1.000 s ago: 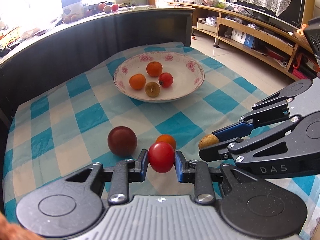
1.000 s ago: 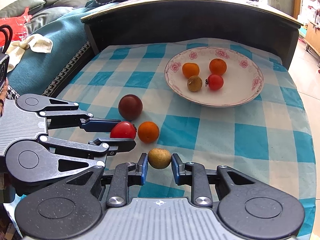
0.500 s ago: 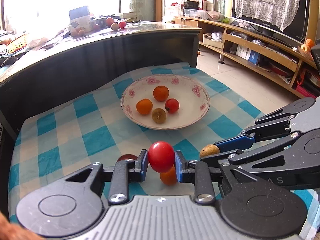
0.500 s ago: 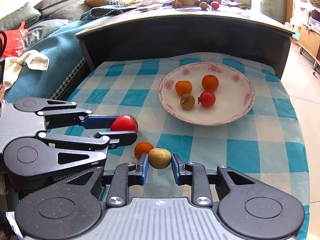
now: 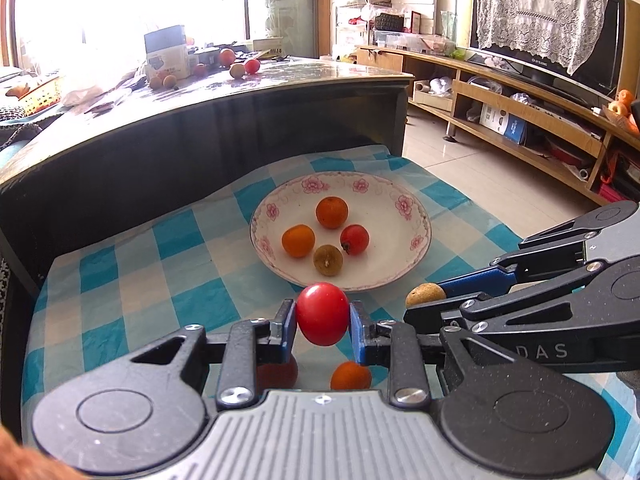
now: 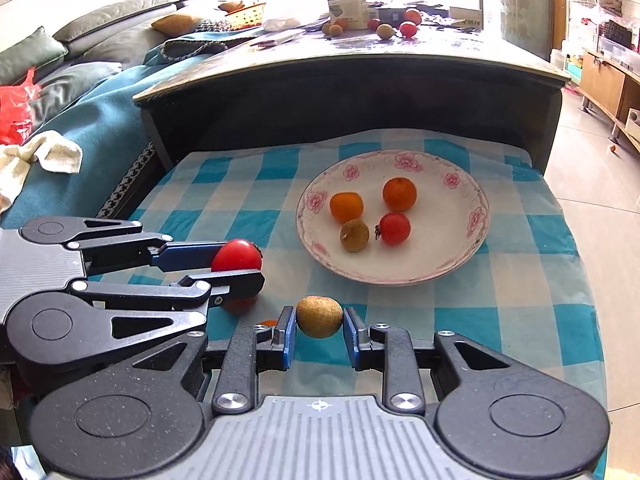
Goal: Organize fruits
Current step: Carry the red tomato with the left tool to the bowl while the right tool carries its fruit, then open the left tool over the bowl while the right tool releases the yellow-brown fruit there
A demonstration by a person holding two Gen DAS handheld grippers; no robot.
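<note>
My left gripper (image 5: 322, 320) is shut on a red tomato (image 5: 322, 314), held above the checked cloth; it shows at the left of the right wrist view too, tomato (image 6: 237, 256). My right gripper (image 6: 319, 326) is shut on a brown kiwi-like fruit (image 6: 319, 317), seen beside the left one as a brown fruit (image 5: 425, 294). Ahead sits a white flowered plate (image 5: 404, 204) holding two oranges, a small red tomato (image 5: 354, 239) and a brown fruit (image 5: 327, 259). On the cloth below lie an orange (image 5: 350, 376) and a dark red fruit (image 5: 278, 374), partly hidden by the fingers.
A dark curved counter (image 5: 200, 128) rises behind the plate, with loose fruit and a box on top. A teal sofa with a white cloth (image 6: 44, 156) lies to the left. Low wooden shelving (image 5: 520, 120) and tiled floor are to the right of the cloth's edge.
Both grippers have risen with their fruit and tipped up toward the plate. The orange and dark red fruit on the cloth have slid down behind the fingers.
</note>
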